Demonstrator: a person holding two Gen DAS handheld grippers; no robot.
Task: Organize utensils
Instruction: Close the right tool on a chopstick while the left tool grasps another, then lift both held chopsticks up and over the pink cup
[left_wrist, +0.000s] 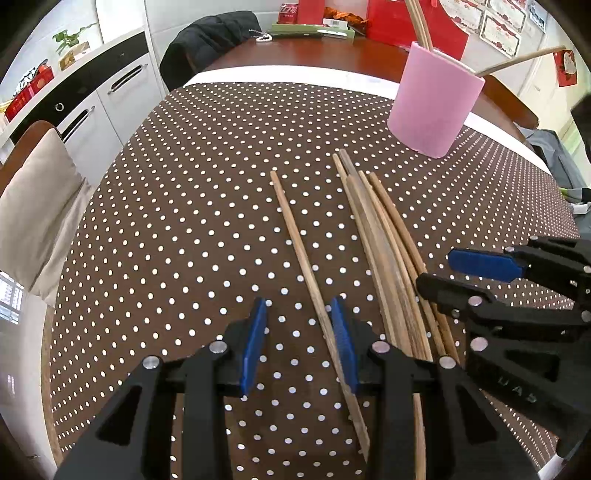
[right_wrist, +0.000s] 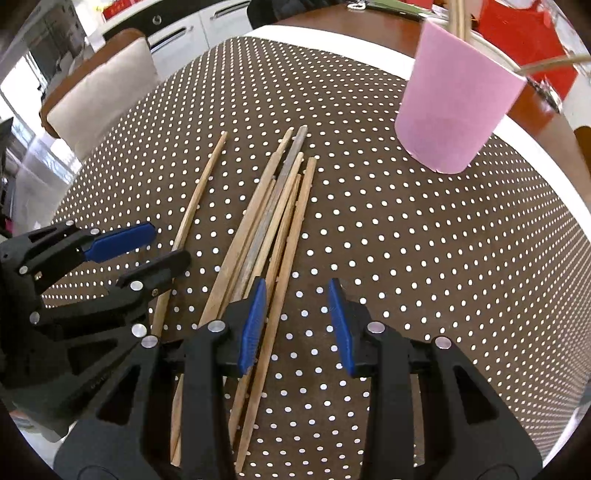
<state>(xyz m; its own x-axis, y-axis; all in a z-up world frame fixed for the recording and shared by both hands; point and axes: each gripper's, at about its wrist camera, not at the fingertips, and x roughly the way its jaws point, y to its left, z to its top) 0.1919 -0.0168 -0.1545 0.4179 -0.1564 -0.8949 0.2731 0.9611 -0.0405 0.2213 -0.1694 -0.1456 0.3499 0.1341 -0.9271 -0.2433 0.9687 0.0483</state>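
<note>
Left gripper (left_wrist: 299, 343) jaws apart over lone chopstick (left_wrist: 295, 240); right gripper (right_wrist: 297, 325) parted (nothing held) beside chopstick bundle (right_wrist: 273, 218)

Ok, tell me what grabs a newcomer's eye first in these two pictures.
First, the pink cup standing upright at the far right of the dotted tablecloth, with a few chopsticks already leaning out of it. Next, the bundle of wooden chopsticks lying loose mid-table, with one lone chopstick apart on its left. Nearest the cameras, the left gripper and right gripper hover with blue-padded jaws parted over them.
</note>
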